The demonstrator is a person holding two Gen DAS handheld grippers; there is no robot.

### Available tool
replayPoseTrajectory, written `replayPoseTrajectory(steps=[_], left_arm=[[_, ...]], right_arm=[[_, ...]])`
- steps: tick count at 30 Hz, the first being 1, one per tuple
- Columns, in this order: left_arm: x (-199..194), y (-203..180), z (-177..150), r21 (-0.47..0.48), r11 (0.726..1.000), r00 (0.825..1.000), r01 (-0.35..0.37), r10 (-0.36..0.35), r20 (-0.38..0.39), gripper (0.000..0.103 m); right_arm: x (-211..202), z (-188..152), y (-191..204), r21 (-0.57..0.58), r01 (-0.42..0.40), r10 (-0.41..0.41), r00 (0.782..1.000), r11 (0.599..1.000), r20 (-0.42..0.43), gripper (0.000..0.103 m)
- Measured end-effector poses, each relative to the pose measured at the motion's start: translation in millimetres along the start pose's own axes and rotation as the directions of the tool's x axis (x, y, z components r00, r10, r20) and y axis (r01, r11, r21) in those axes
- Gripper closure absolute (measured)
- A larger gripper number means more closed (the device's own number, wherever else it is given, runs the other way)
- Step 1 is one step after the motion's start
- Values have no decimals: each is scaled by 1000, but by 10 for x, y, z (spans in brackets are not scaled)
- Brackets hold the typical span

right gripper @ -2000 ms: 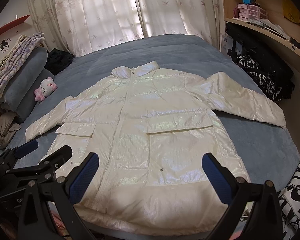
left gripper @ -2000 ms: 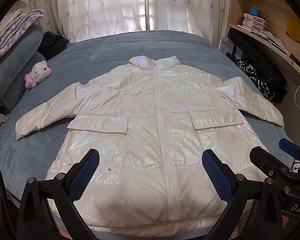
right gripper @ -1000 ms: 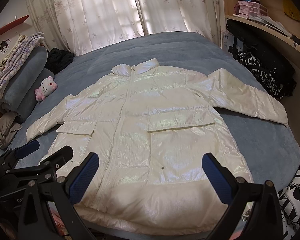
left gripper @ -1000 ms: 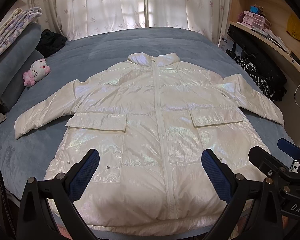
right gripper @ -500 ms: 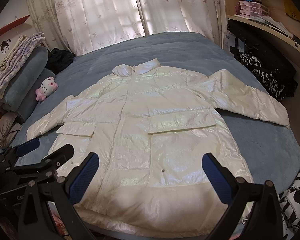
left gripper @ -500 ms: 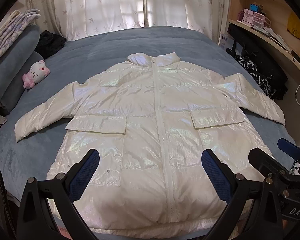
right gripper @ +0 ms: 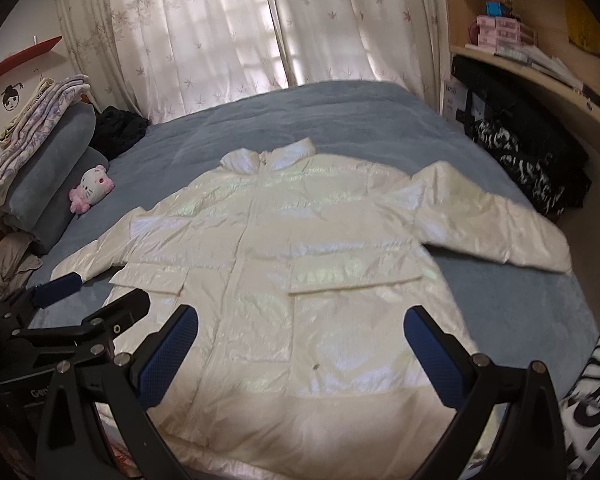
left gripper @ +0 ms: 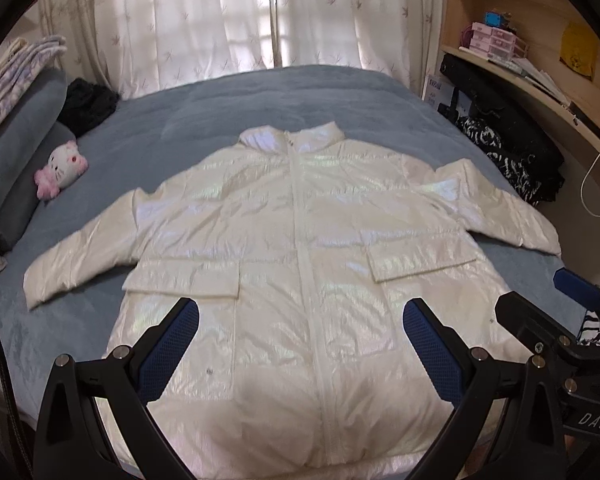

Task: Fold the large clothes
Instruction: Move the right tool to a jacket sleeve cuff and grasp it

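Over the last couple seconds both rigs only drifted slightly, left gripper (left gripper: 300, 344) and right gripper (right gripper: 300, 344) stayed spread wide and empty above the hem, white puffer jacket (left gripper: 300, 260) lay flat, zipped, sleeves out on the bed (left gripper: 260, 100), so folding hadn't started.

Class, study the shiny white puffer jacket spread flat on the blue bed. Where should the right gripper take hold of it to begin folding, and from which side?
Probably the cuff end of the shiny white puffer jacket's right-hand sleeve, approached from the bed's right edge. That sleeve lies flat and splayed outward, its end free on the blue bed, so the open right gripper could likely pinch it and carry it across the body.
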State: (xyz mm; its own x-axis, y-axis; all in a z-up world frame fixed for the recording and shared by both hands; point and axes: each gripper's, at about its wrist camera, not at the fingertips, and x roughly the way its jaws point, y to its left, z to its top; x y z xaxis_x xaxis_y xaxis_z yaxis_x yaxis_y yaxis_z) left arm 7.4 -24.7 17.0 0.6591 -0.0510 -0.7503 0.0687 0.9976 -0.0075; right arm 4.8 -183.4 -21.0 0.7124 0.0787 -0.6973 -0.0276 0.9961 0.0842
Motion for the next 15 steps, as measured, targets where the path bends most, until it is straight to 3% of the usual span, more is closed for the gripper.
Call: replayPoseTrajectory(steps=[6, 11, 15], left_arm=[[-184, -79, 293, 50, 997, 994, 65, -69, 89, 2], [-303, -201, 656, 68, 993, 987, 101, -109, 122, 2], [-385, -350, 948, 89, 991, 976, 100, -115, 187, 2]], right_arm=[[-277, 300, -77, -44, 72, -66, 990, 996, 128, 0], [-634, 629, -215, -42, 177, -159, 946, 983, 281, 0], [-845, 966, -375, -48, 212, -189, 937, 976, 293, 0]])
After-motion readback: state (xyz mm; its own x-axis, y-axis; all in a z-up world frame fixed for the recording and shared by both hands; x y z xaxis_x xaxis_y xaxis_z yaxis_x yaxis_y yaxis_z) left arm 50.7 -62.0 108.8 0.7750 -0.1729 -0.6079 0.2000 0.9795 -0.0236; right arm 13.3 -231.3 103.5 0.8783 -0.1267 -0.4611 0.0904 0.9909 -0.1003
